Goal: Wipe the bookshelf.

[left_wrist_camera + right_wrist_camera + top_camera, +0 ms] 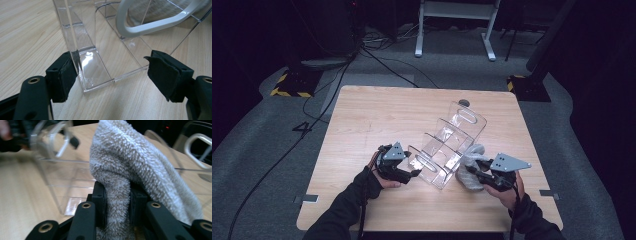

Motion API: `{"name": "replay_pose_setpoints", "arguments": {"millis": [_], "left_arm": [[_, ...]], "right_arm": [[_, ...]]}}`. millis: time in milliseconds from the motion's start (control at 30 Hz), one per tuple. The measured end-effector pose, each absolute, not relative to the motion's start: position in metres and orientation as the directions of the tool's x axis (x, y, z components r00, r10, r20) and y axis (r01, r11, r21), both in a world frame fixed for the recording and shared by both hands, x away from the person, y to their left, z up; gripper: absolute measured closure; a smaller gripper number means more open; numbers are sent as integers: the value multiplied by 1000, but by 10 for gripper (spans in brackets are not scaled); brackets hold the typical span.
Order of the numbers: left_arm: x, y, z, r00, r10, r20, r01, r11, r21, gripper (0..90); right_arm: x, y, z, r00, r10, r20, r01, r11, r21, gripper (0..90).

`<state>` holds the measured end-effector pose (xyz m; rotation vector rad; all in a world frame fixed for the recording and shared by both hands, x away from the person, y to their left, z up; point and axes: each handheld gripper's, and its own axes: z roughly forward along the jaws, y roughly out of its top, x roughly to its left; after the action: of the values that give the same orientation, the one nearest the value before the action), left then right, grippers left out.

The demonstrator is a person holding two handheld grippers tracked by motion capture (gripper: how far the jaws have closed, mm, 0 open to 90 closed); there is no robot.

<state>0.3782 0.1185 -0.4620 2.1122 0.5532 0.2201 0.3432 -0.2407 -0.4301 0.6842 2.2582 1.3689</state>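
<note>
A clear acrylic organizer (447, 145) lies slanted across the wooden table (372, 115). My left gripper (414, 172) stands at its near left end. In the left gripper view the left gripper (111, 72) is open around that end of the organizer (95, 62). The left pad (67, 72) touches its wall and the right pad (161, 72) sits just off its edge. My right gripper (472, 170) is by the organizer's right side, shut on a grey fluffy cloth (472, 155). The cloth (130, 162) is pinched between the right gripper's (117, 200) jaws and drapes over them.
A small dark round spot (464, 103) marks the table near its far edge. Beyond the table lie floor cables (382, 62), a white frame's legs (457, 25) and yellow-black marked bases (292, 82). A white-rimmed handle slot (150, 25) shows in the organizer's wall.
</note>
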Motion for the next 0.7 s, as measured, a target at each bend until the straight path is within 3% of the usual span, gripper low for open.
{"name": "replay_pose_setpoints", "arguments": {"millis": [167,367,700], "left_arm": [[374,115,-462,895,443,-54,294,-495,818,252],[367,112,-461,909,413,-52,278,-510,814,270],[358,108,-461,914,401,-56,272,-506,819,309]], "right_arm": [[352,-239,-433,-768,626,-138,191,429,883,715],[363,-243,-436,-756,645,-112,215,406,889,716],[345,-250,-430,-801,589,-107,180,408,895,716]]}}
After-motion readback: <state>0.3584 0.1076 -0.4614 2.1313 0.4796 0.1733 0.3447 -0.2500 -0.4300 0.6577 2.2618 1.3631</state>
